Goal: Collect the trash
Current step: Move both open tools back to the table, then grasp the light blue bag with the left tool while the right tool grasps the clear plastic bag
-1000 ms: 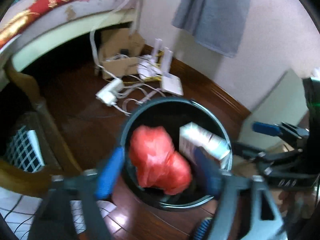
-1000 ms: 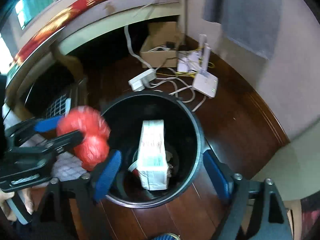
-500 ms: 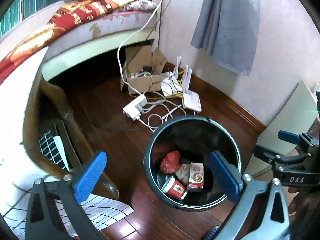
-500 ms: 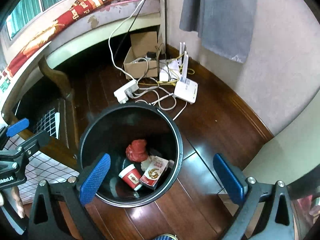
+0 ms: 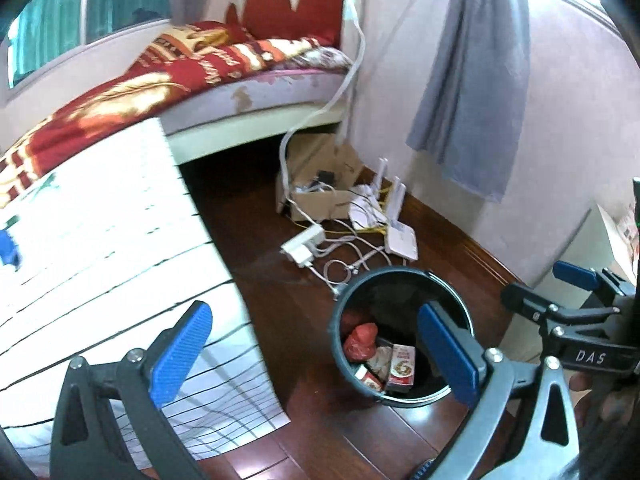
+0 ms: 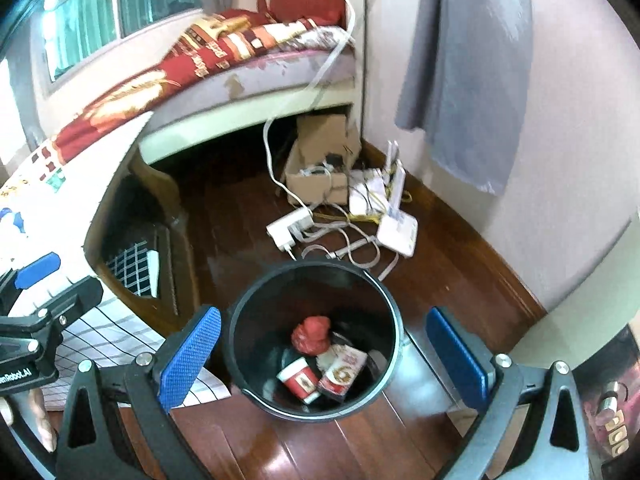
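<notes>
Trash: a crumpled red plastic bag (image 6: 311, 332), a red-and-white paper cup (image 6: 298, 380) and a red printed carton (image 6: 343, 368), all lying together at the bottom of the black waste bin (image 6: 240, 320), which stands upright on the dark wooden floor (image 6: 460, 280).

Left gripper (image 5: 320, 354): fingers spread wide, nothing between the blue pads; the jaws have just been opening. It is held above the bin's left side, over the edge of a white lined cloth on the tabletop (image 5: 100, 240).

Right gripper (image 6: 324, 356): fingers likewise fully apart and empty, the jaws having just been opening; the bin's mouth is framed between them.

Surroundings: a white power strip (image 6: 289, 227), a white router (image 6: 398, 234) and tangled cables lie on the floor just beyond the bin, beside a cardboard box (image 6: 316, 160) under the bed (image 6: 240, 60).

Hazards, as judged: the bin could be knocked or tipped if a finger catches its rim on a careless sweep. The loose cables near the bin could be snagged and the router dragged along. Electronics might be mistaken for litter.
</notes>
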